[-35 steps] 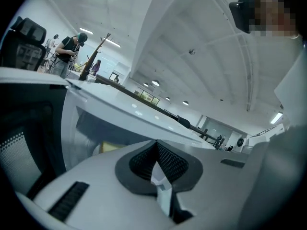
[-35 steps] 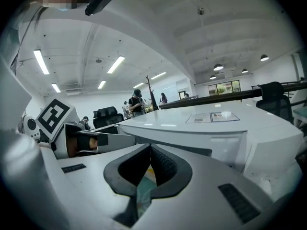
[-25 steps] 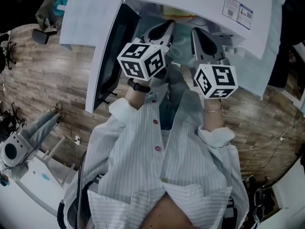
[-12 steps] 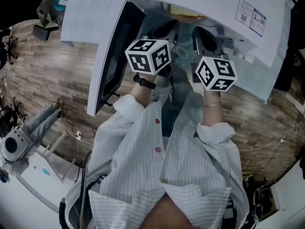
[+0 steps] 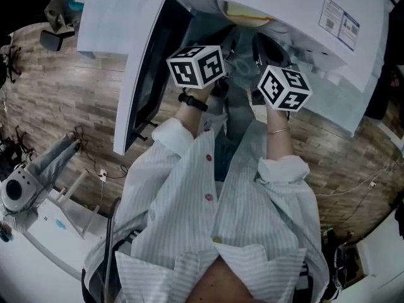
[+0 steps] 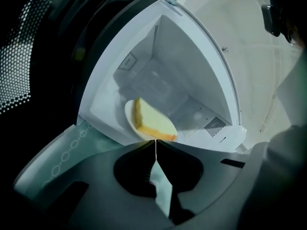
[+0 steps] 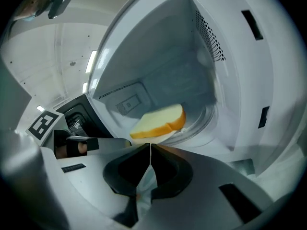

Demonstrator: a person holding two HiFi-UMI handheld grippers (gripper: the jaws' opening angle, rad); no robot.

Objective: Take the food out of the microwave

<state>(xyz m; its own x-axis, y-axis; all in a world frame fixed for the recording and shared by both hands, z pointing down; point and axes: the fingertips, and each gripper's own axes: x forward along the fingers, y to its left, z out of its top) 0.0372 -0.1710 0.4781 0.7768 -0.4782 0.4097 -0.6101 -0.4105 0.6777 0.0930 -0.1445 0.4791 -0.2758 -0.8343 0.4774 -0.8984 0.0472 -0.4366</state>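
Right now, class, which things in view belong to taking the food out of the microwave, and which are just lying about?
Belong to the job:
microwave
its open door
slice of bread
white plate beneath it
left claw and right claw, both shut and empty

Just lying about:
white machine on the wooden floor
cable beside it

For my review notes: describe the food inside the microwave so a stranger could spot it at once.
Find the white microwave with its door swung open. Inside sits a small white plate, and on it lies a thick bread slice. It is the only yellow, brown-crusted thing among white walls.
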